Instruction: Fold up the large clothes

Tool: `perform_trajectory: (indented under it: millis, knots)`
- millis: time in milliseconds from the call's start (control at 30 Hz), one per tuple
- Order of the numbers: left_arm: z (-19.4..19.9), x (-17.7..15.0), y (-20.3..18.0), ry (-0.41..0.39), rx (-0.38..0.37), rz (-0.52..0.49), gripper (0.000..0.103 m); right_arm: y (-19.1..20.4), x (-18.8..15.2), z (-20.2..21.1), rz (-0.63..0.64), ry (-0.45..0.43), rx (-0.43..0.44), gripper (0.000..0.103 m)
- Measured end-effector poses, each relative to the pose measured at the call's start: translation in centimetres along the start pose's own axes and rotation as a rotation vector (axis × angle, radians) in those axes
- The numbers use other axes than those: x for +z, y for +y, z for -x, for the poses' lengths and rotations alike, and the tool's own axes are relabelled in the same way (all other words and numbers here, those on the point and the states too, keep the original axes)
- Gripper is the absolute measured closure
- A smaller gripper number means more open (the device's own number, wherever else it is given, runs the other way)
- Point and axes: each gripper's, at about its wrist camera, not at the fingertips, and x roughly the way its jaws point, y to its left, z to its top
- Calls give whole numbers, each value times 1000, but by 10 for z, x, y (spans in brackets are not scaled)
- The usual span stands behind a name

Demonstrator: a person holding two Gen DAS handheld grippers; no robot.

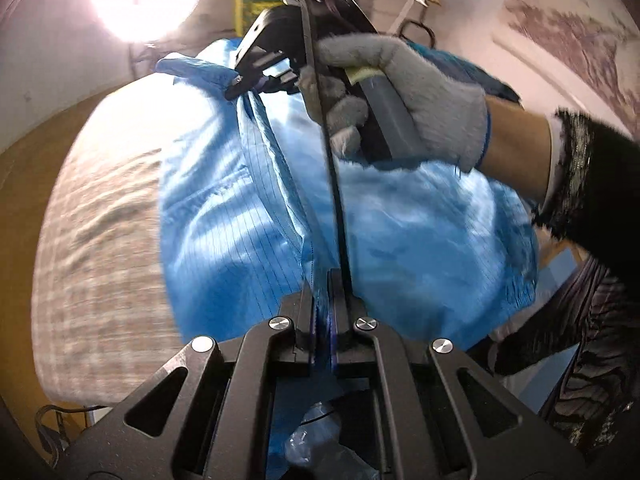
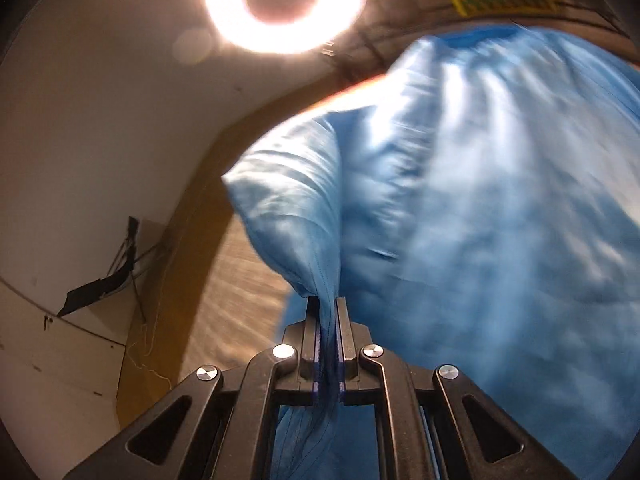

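- your left gripper (image 1: pixel 325 280) is clamped on a fold of the blue garment (image 1: pixel 248 240), which is spread over the checked bed cover (image 1: pixel 104 232).
- your right gripper (image 2: pixel 329 308) pinches a bunched edge of it too, held by your grey-gloved hand (image 1: pixel 420 96).
- ring light (image 2: pixel 286 0) glaring overhead.

Garment (image 1: pixel 224 240) on bed (image 1: pixel 100 240)

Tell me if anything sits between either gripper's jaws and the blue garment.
Nothing does. The left gripper and the right gripper are each shut directly on the blue garment, fabric pinched between the jaws.
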Motion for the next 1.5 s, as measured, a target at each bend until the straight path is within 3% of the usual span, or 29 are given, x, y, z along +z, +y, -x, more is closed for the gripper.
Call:
perform_trajectory:
  millis: [100,167,267,300,400,433,467,500,600,667,800,1067,1233,1333,1433,1500]
  knots:
    - [-10,1,-17,25,-10,-34,101,-10,2,10,63,11,-134,84]
    - [-14,1,-24,36,-17,-46,101,-8,7,23,131,-20,-197,63]
    - [-23,0,-27,55,-28,-43,101,-10,16,35,177,-46,-197,43]
    - [-26,-1,-27,62,-24,-42,101,-11,20,37,183,-42,-180,41]
    - [-32,-1,-29,80,-23,-36,101,-12,23,31,219,-8,-216,43]
    - [-34,-1,-30,81,-24,-36,101,-14,17,34,229,3,-230,54]
    - [-33,-1,-30,81,-24,-38,101,-18,17,30,236,21,-244,73]
    - [-34,0,-31,80,-24,-39,101,-19,17,25,237,35,-257,80]
    - [-33,-3,-30,83,-37,-24,101,-25,17,29,210,6,-228,79]
    - [-31,-6,-30,81,-53,-17,97,-23,14,48,190,-46,-197,64]
    - [-14,-22,-23,88,-109,8,67,-18,6,79,201,-85,-179,61]
    - [55,-74,-4,-9,-187,76,66,6,-41,166,283,-156,-128,58]
    - [77,-93,47,-51,-118,238,66,33,-90,201,354,-153,-80,58]
    - [71,-92,69,-62,-139,330,66,42,-120,200,375,-118,-35,58]
    - [57,-86,81,-54,-56,369,66,50,-153,181,384,-50,-9,65]
    - [45,-81,90,-20,-51,415,66,51,-171,161,384,-7,-26,65]
